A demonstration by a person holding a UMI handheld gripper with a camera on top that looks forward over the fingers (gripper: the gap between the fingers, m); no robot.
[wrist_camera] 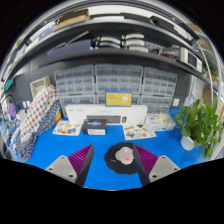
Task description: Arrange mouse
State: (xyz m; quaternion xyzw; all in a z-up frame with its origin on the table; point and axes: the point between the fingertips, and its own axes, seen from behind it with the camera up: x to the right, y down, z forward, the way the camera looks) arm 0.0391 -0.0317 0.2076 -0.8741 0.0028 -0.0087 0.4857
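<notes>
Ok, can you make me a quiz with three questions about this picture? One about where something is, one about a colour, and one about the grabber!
1. Where is the mouse?
A. between the gripper's fingers
B. on the shelf
C. beside the plant

2. What colour is the table top?
A. red
B. blue
C. green

3. How do the fingers of the gripper stand?
A. pressed on the mouse
B. shut with nothing between
C. open, apart from the mouse

Answers: 1 A, it lies on the table between both pads. 2 B, the surface around it is blue. 3 C, gaps show at either side.
</notes>
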